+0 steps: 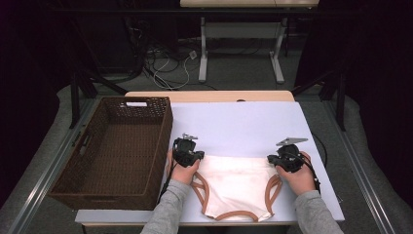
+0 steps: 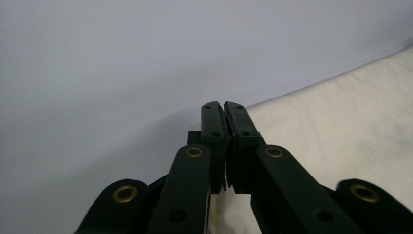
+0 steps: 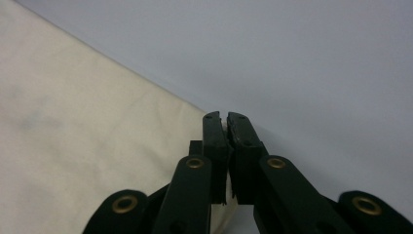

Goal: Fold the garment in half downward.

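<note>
A cream garment [image 1: 236,187] with brown-trimmed leg openings lies flat on the pale table [image 1: 243,124], near its front edge. My left gripper [image 1: 195,158] sits at the garment's far left corner, my right gripper [image 1: 273,160] at its far right corner. In the left gripper view the gripper [image 2: 224,108] is shut right where the garment's [image 2: 341,136] edge ends. In the right gripper view the gripper [image 3: 225,119] is shut with a sliver of the garment [image 3: 73,126] pinched between the jaws.
A dark brown wicker basket [image 1: 163,141] stands on the left part of the table, close to my left hand. Bare tabletop stretches beyond the garment. Behind the table are a floor with cables [image 1: 165,63] and another table's white legs [image 1: 203,53].
</note>
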### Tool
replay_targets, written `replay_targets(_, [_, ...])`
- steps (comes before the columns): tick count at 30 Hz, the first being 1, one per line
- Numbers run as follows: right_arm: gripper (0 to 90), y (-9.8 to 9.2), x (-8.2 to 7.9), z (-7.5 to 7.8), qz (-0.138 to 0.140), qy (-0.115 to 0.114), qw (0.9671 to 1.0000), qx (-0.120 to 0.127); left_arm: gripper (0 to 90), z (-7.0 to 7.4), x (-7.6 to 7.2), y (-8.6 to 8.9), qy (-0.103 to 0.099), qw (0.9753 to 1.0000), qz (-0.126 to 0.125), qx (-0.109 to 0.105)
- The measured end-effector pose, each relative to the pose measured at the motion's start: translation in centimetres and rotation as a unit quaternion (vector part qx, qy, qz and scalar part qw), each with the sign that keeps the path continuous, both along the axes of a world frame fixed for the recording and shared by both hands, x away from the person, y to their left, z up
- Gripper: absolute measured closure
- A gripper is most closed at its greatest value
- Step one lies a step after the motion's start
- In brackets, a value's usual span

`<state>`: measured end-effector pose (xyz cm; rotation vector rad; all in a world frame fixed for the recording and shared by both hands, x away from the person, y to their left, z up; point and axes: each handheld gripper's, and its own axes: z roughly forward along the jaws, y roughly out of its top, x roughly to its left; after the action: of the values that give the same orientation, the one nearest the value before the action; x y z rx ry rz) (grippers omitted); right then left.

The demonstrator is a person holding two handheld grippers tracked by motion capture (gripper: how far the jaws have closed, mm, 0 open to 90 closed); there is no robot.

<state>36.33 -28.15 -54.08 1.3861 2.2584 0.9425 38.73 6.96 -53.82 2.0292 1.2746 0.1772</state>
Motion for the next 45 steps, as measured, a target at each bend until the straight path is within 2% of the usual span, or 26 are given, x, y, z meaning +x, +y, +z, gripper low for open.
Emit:
replay_targets(4, [86.9,-0.5,-0.3,1.1,0.0,-0.012,0.9997,0.024,87.9,0.4,-0.1,0.3,-0.006,0.9999,0.004,-0.009])
replay_targets(11, [87.0,-1.3,-0.4,2.2,-0.001,-0.025,0.9984,0.051,88.0,0.9,-0.1,0.7,-0.013,0.9997,0.009,-0.021])
replay_targets(14, [87.0,-1.4,-0.2,2.7,-0.001,-0.028,0.9985,0.046,88.0,1.3,0.1,0.6,-0.018,0.9997,0.006,-0.018])
replay_targets(18, [87.1,-1.6,0.4,3.3,-0.001,-0.033,0.9984,0.045,88.0,2.3,0.6,0.3,-0.023,0.9994,0.005,-0.026])
replay_targets(26, [87.1,-1.6,2.3,4.2,-0.008,-0.033,0.9981,0.051,88.0,3.6,2.4,-0.2,-0.033,0.9992,0.012,-0.019])
replay_targets(28, [87.1,-1.4,2.8,4.1,-0.012,-0.028,0.9982,0.052,88.0,3.7,2.9,-0.1,-0.032,0.9992,0.014,-0.018])
replay_targets(37, [87.0,-0.1,4.9,4.7,-0.014,-0.035,0.9989,0.029,88.1,3.7,4.6,0.6,-0.024,0.9987,0.039,-0.023])
replay_targets(41, [87.1,0.2,5.7,4.9,-0.022,-0.036,0.9985,0.034,88.1,3.5,5.3,0.8,-0.025,0.9984,0.043,-0.027])
replay_targets(45, [87.1,0.4,6.2,4.9,-0.026,-0.037,0.9985,0.029,88.0,3.2,5.8,0.7,-0.023,0.9985,0.045,-0.023])
